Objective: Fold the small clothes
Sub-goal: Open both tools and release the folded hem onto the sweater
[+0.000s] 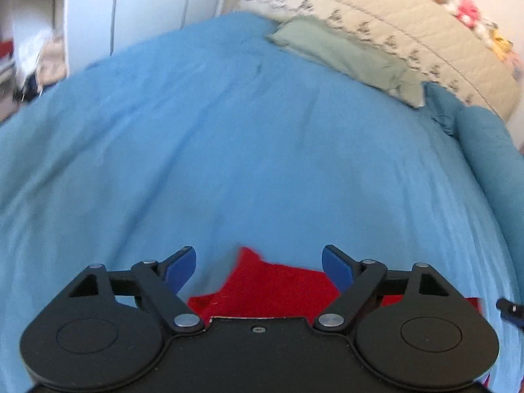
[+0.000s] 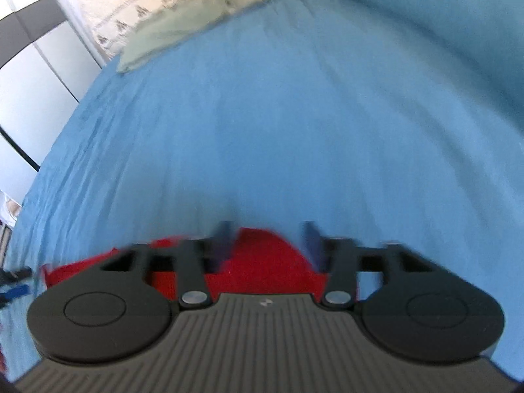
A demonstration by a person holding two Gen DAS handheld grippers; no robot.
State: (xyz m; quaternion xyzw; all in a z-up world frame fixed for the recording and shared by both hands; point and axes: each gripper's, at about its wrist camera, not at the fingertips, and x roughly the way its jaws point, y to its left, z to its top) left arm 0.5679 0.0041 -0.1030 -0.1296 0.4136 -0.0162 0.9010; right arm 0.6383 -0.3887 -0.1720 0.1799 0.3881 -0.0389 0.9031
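A small red garment (image 1: 271, 285) lies flat on the blue bedspread (image 1: 229, 150). My left gripper (image 1: 258, 267) hangs over it with its blue fingers (image 1: 181, 268) spread wide; a corner of the red cloth lies loose between them, clear of both pads. In the right wrist view the same red garment (image 2: 265, 262) shows under my right gripper (image 2: 267, 242), whose blurred fingers (image 2: 222, 235) stand apart with cloth below them and no pad pressing on it. The right gripper's tip (image 1: 509, 309) shows at the left view's right edge. Both gripper bodies hide the near part of the garment.
A pale green pillow (image 1: 344, 55) and a cream quilted cover (image 1: 409, 23) lie at the head of the bed. A rolled blue blanket (image 1: 491, 163) runs along the right side. White wardrobe doors (image 1: 137, 6) stand beyond the bed's left edge.
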